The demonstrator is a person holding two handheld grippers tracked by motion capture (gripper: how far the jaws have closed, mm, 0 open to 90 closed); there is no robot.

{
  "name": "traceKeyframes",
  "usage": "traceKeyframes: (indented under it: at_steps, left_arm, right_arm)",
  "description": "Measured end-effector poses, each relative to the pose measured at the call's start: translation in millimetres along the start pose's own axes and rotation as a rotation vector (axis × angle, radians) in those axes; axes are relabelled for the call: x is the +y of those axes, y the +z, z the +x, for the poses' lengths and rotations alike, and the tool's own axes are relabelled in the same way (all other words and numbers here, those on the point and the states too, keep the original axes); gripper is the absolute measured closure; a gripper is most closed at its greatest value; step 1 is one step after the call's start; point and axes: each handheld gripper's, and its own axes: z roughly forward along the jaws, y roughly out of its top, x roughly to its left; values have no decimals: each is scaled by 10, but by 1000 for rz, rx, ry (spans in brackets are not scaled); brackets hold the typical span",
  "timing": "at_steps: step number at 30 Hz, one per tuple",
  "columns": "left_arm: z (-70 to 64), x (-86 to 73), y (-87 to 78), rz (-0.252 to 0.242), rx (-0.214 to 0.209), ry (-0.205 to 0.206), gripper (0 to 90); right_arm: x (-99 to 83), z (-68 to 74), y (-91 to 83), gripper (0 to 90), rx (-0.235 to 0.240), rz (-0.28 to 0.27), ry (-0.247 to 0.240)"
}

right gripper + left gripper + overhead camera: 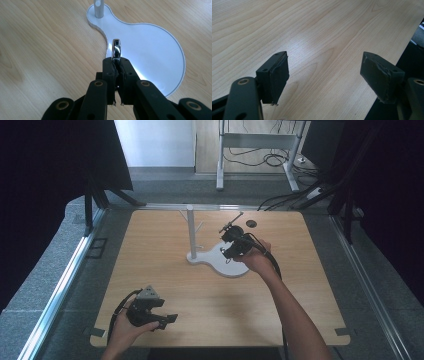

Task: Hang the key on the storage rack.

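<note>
High view: right gripper (231, 241) over white stand base (220, 261), beside the upright post (190, 230); left gripper (159, 316) idle near table (165, 280) front edge.

Left gripper view: jaws wide apart, nothing between.

Right gripper view: jaws clamped on a shiny metal ring (116, 49). Best kept pinched firmly, lifted level toward the post's pegs. Ring's lower part hidden; pegs hard to make out.
</note>
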Motion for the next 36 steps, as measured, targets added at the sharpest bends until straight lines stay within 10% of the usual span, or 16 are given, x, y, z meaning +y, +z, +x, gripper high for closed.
traceKeyframes:
  at_steps: [36]
  left_arm:
    - [-24,11,12,-2,-6,6,235]
  right_arm:
    - [361,-194,283,841,-16,44,50]
